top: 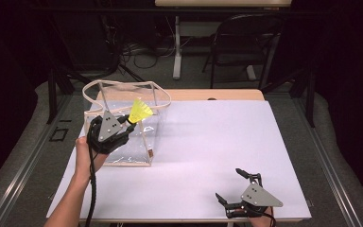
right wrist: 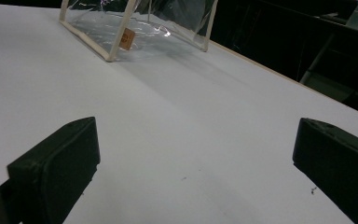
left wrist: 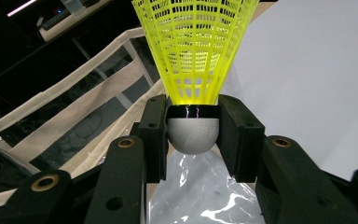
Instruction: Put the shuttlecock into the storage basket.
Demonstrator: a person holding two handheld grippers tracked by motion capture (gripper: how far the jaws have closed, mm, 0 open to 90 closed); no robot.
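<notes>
A yellow shuttlecock [top: 139, 111] with a white rounded cork [left wrist: 192, 134] is held by my left gripper [top: 128, 123], whose jaws are shut on the cork. It hangs over the open top of a clear plastic bag [top: 123, 124] with cream trim, standing at the table's left. In the left gripper view the yellow skirt [left wrist: 193, 51] points up and away, with the bag's rim [left wrist: 74, 100] behind it. My right gripper [top: 230, 186] rests low near the front right edge of the table, jaws wide open and nothing between them. The bag [right wrist: 135, 25] appears far off in the right gripper view.
A white sheet [top: 217, 142] covers the table. A black folding chair [top: 243, 42] and a desk leg [top: 177, 47] stand beyond the far edge, with cables on the floor. The bag carries a small brown tag [right wrist: 127, 38] on its near corner.
</notes>
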